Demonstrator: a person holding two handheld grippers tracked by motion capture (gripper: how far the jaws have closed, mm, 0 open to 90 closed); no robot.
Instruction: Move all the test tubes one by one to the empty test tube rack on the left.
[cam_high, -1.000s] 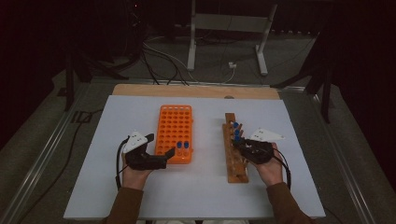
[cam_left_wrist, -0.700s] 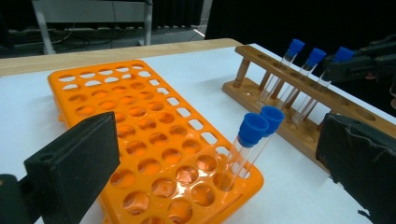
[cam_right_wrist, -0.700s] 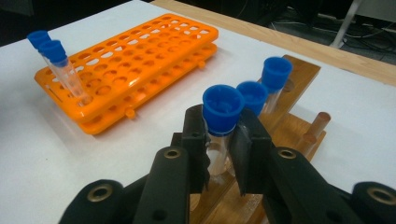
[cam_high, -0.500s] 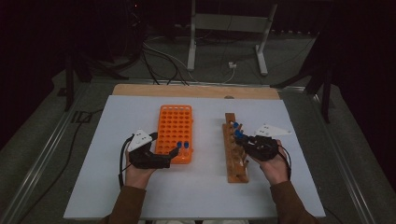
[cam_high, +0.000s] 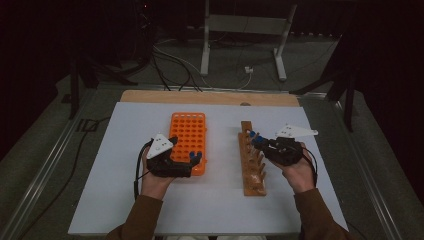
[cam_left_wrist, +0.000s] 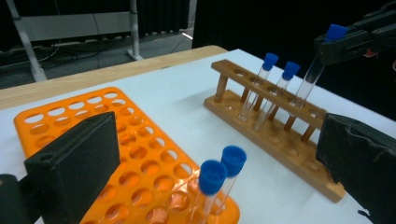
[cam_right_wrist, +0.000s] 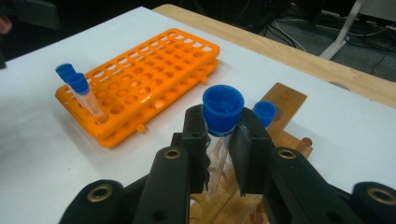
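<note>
Blue-capped and clear, the tube (cam_right_wrist: 219, 114) sits clenched in the right tongs (cam_right_wrist: 223, 140) just under its cap, its lower end apparently not yet clear of the wooden rack (cam_high: 252, 160) on the white worktop (cam_high: 210, 210). In the left gripper view the same tube (cam_left_wrist: 310, 77) slants up out of a hole in the rack's top rail, with two more tubes (cam_left_wrist: 268, 84) standing next to it. The left tongs (cam_left_wrist: 210, 154) are released, jaws wide and holding nothing, hovering over the near end of the orange rack (cam_high: 188, 140), where two capped tubes (cam_left_wrist: 217, 186) already stand in neighbouring holes. The likely job is moving tubes from wood to orange plastic, and the risks follow from the tilt. If the tube is pulled sideways before its tip clears the rail, it could bind in the hole, lever the light wooden rack up, or crack the tube. The grip is high and narrow, so the smooth tube could slip from the pads or pivot in them. On the way across, the swinging lower end might knock the neighbouring tubes or those in the orange rack.
</note>
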